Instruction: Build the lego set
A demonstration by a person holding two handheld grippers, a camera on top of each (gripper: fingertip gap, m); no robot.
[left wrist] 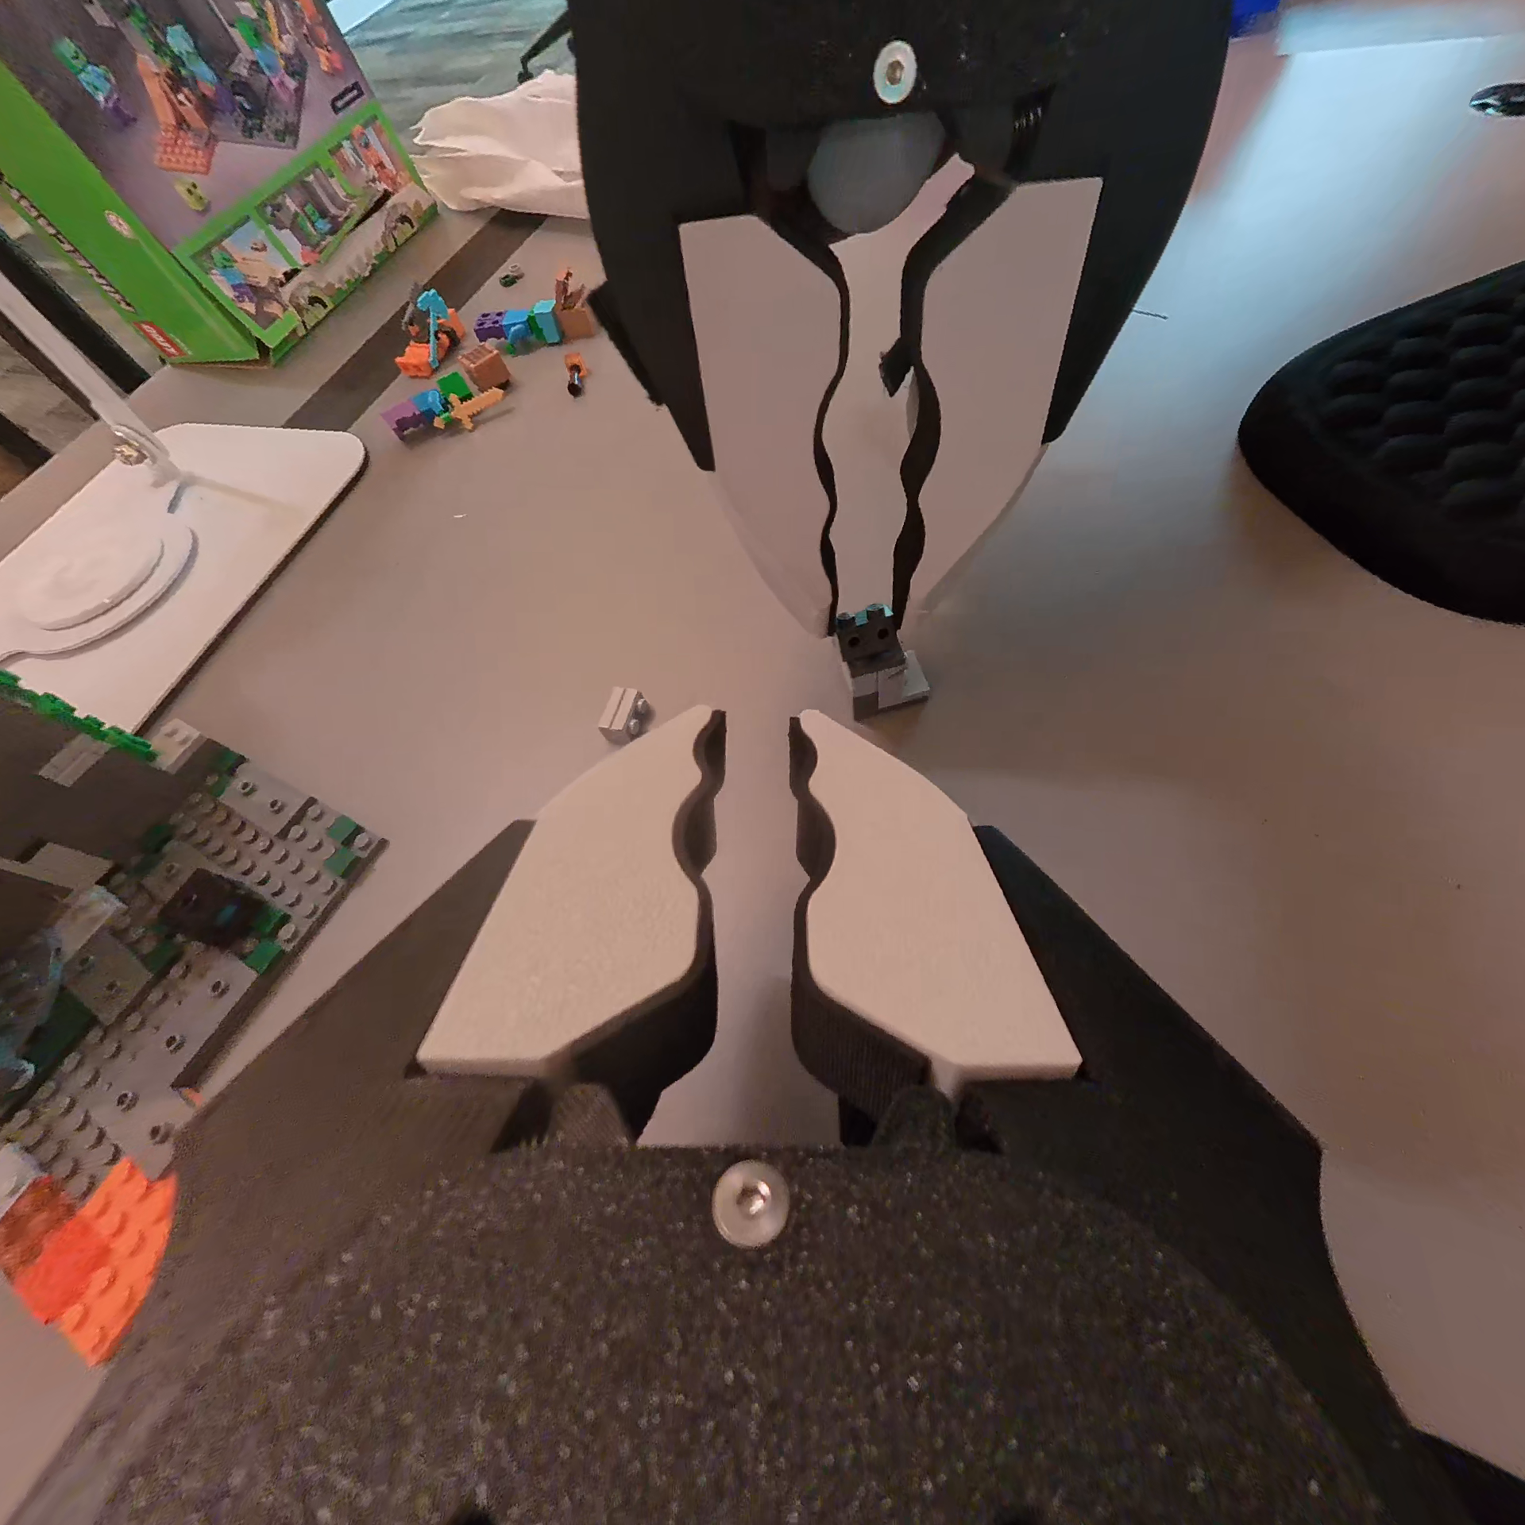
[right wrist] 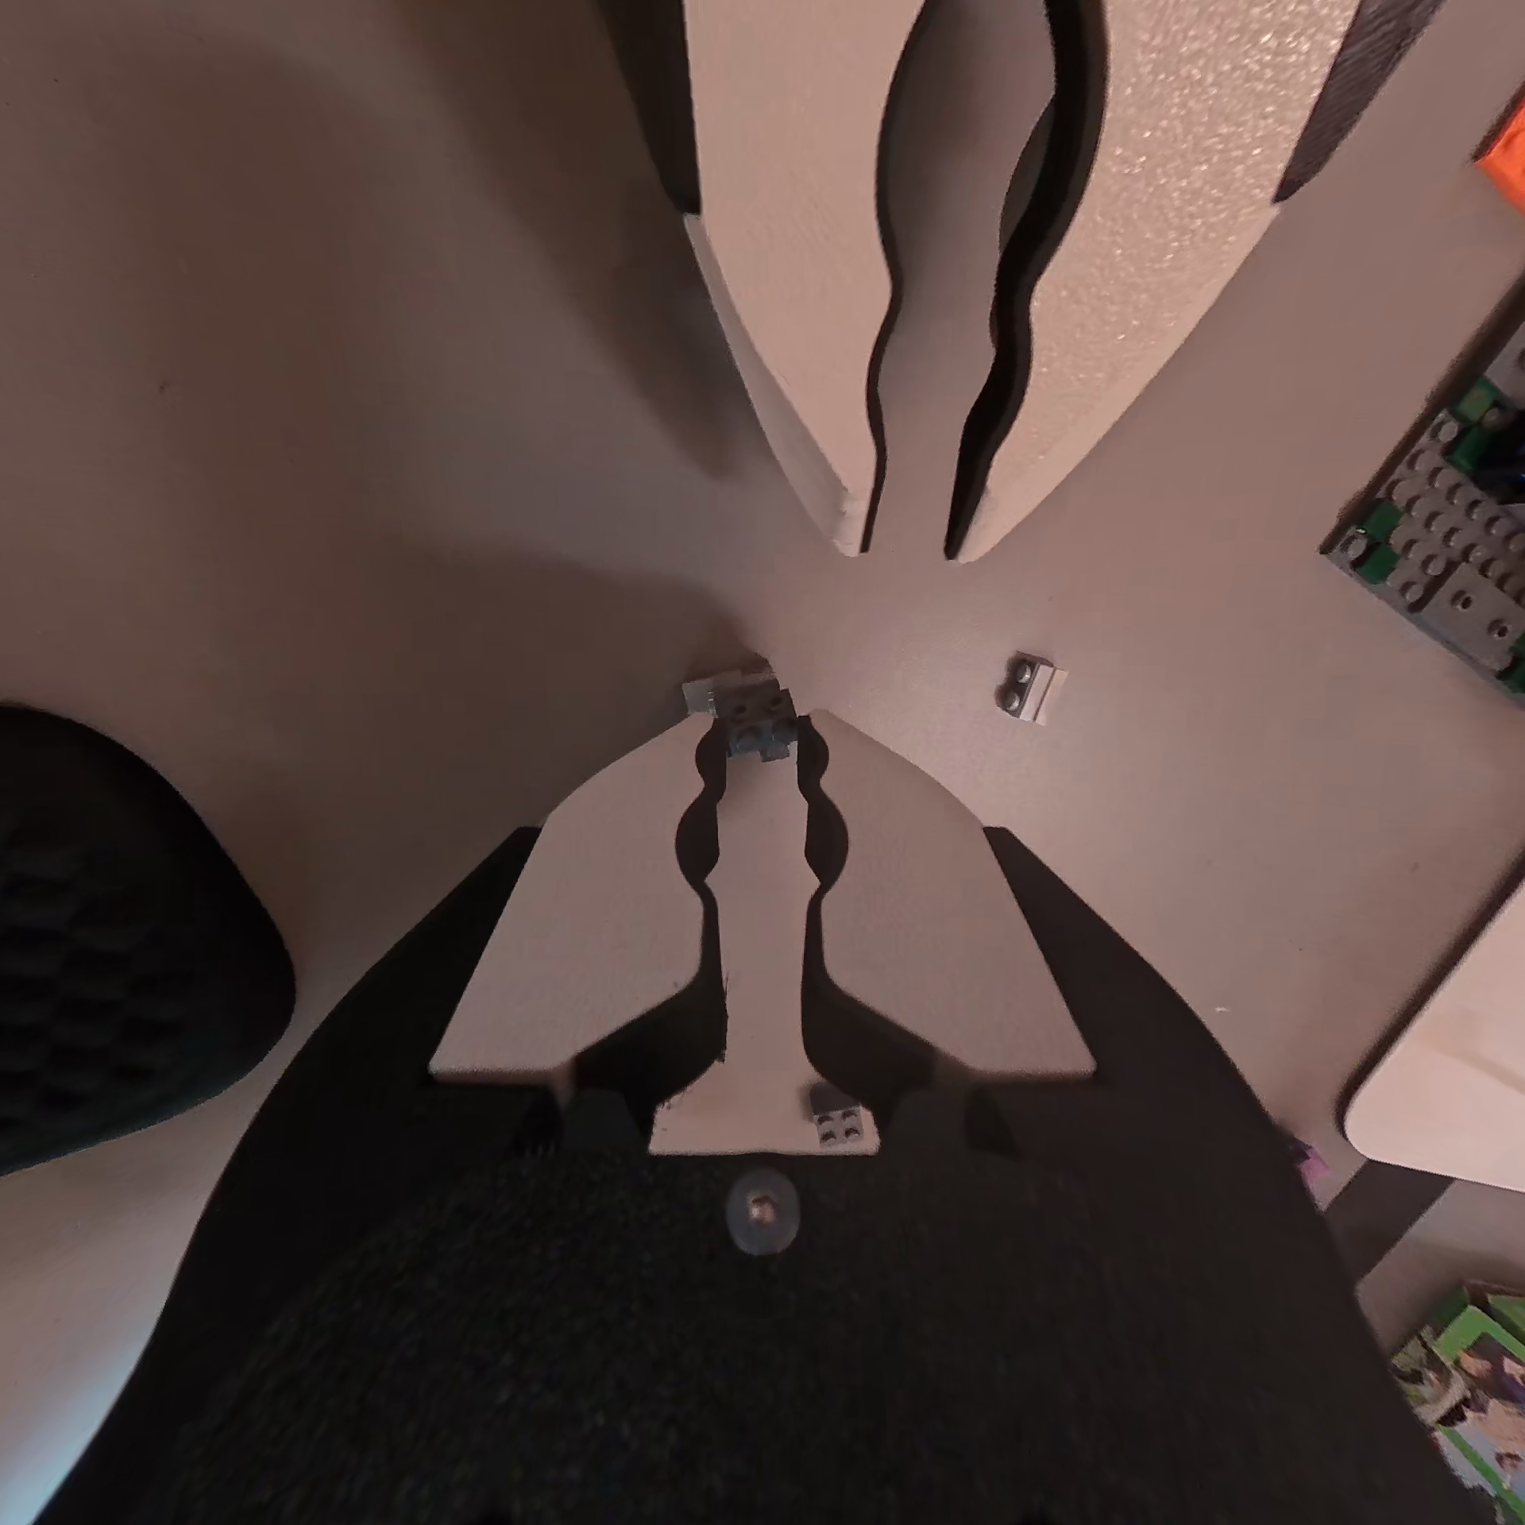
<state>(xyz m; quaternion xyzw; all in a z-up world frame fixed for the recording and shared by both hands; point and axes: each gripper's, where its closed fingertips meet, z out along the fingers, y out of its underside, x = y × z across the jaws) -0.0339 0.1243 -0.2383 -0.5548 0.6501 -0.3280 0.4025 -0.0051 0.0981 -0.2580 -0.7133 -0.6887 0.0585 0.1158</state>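
Frame centre: right tool pinches small grey assembly steady on table; left tool empty, slightly open, near loose brick.

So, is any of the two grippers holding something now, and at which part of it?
The right gripper pinches the small grey brick assembly by its top dark pieces, base on the table. The left gripper is open and holds nothing.

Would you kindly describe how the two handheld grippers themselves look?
Both match. The left gripper and right gripper each have a speckled black body with a silver screw at the centre. Each carries two broad, flat, pale fingers that taper to points, with wavy black-lined inner edges. No cables or sleeves show.
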